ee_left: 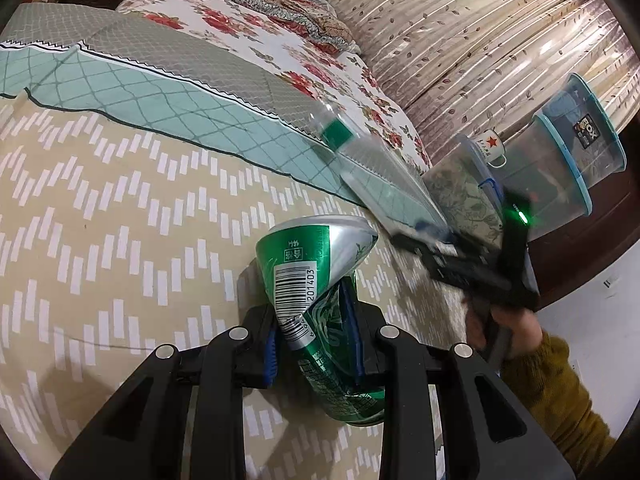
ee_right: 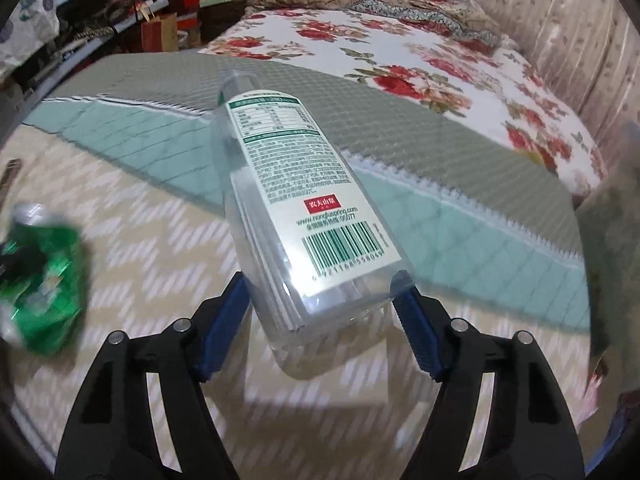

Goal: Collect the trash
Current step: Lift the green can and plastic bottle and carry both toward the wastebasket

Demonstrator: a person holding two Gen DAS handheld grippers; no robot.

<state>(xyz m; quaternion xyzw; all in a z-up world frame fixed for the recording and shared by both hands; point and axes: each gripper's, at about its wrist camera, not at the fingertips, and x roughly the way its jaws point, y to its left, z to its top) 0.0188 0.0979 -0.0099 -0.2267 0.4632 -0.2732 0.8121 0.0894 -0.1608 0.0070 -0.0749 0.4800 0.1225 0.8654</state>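
A clear square plastic bottle [ee_right: 296, 216] with a white and green label lies between the blue pads of the right tongs [ee_right: 324, 312], its far end pointing away over a patterned bed [ee_right: 132, 216]. Left of the tongs, a blurred, crushed green can [ee_right: 44, 280]

The crushed green can [ee_right: 44, 280] is smeared by motion at the right-wrist view's left edge, its print unreadable; the clear bottle's [ee_right: 296, 200] cap end is out of sight. In the left-wrist view the right gripper [ee_left: 424, 236] is blurred; its grip cannot be judged there.
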